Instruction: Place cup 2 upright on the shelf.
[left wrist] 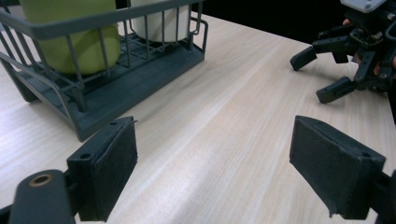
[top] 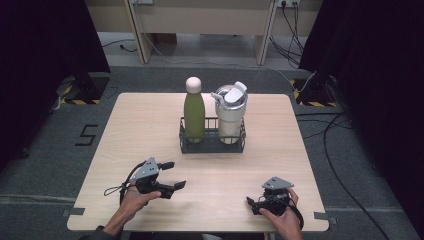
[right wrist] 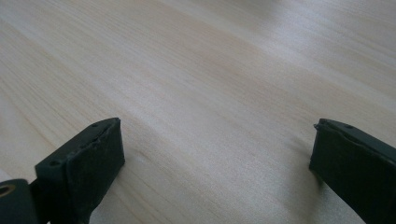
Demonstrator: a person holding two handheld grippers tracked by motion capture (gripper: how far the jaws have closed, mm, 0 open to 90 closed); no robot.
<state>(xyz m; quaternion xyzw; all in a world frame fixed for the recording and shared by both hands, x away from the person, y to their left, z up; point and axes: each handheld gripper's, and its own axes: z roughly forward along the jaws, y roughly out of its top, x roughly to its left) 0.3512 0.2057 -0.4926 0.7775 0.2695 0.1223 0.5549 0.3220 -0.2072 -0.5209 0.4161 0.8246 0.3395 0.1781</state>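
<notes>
A dark wire basket [top: 212,146] stands at the table's middle. In it a green bottle [top: 194,115] with a pale cap stands upright at the left, and a white lidded tumbler [top: 231,112] at the right. My left gripper [top: 176,175] hovers low over the front left of the table, open, with nothing between its pads. The left gripper view has those open jaws [left wrist: 212,158] near the basket [left wrist: 140,74], the green bottle [left wrist: 70,37] and the tumbler [left wrist: 161,21]. My right gripper [top: 253,205] rests at the front right, open over bare wood [right wrist: 215,149], and appears farther off [left wrist: 312,78].
The light wooden table [top: 150,125] stands on grey carpet. Dark curtains hang at both sides, and cables run over the floor at the right. A desk frame stands beyond the far edge.
</notes>
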